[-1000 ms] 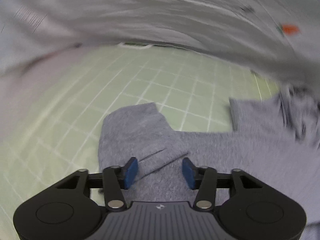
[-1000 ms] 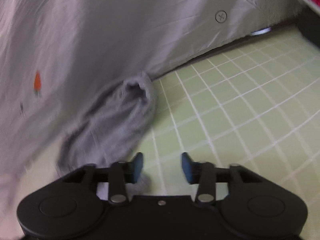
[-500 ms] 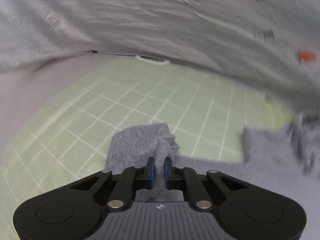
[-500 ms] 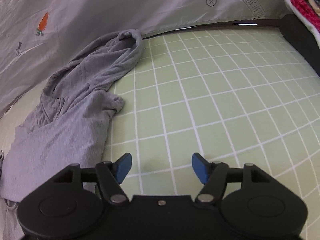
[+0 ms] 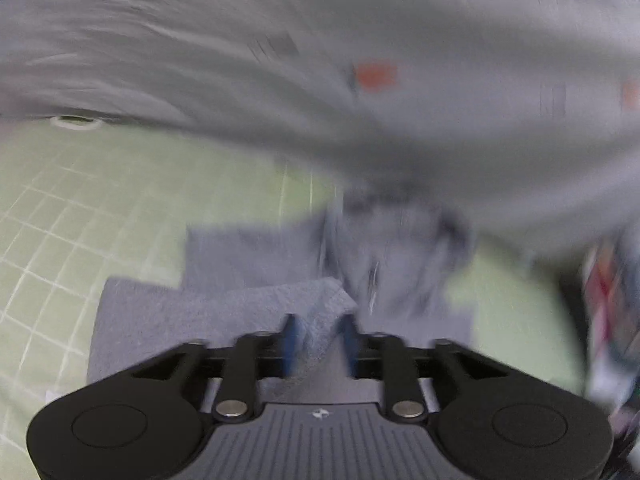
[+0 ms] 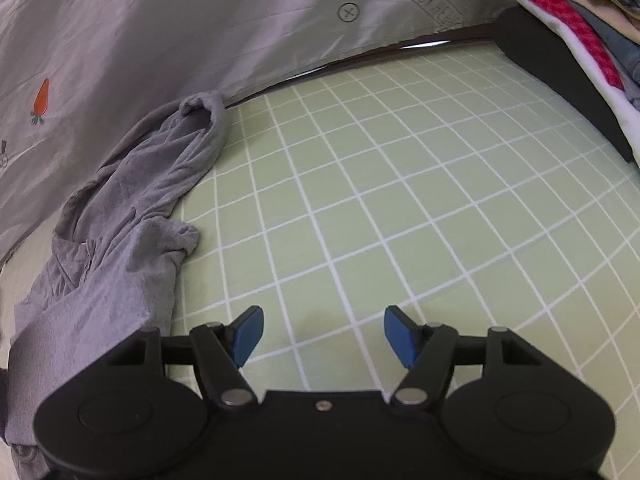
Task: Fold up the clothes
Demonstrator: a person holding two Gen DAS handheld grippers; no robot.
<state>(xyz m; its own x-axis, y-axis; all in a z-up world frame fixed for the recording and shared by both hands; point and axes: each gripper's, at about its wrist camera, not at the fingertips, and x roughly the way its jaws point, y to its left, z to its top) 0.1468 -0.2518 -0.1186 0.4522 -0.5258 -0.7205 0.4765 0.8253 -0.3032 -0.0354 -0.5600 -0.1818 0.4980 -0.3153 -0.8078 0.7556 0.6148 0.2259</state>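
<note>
A grey long-sleeved garment lies on the green grid mat (image 6: 400, 208). In the left wrist view, which is blurred by motion, a folded part of the garment (image 5: 224, 312) lies flat. A raised fold of it stands between the fingers of my left gripper (image 5: 318, 340), whose jaws are partly apart. In the right wrist view the garment (image 6: 132, 216) is rumpled along the mat's left side, its sleeve reaching the grey sheet. My right gripper (image 6: 324, 336) hovers open over bare mat to the right of the garment, with nothing between its fingers.
A grey sheet with carrot prints (image 6: 160, 40) hangs behind the mat. A stack of folded clothes (image 6: 580, 32) on a dark base sits at the far right corner. Bare mat stretches right of the garment.
My left gripper shut on the sleeve end, swung right with it over the garment's body, and its jaws have now spread partway. The right gripper opened wider and drew back from the sleeve.
</note>
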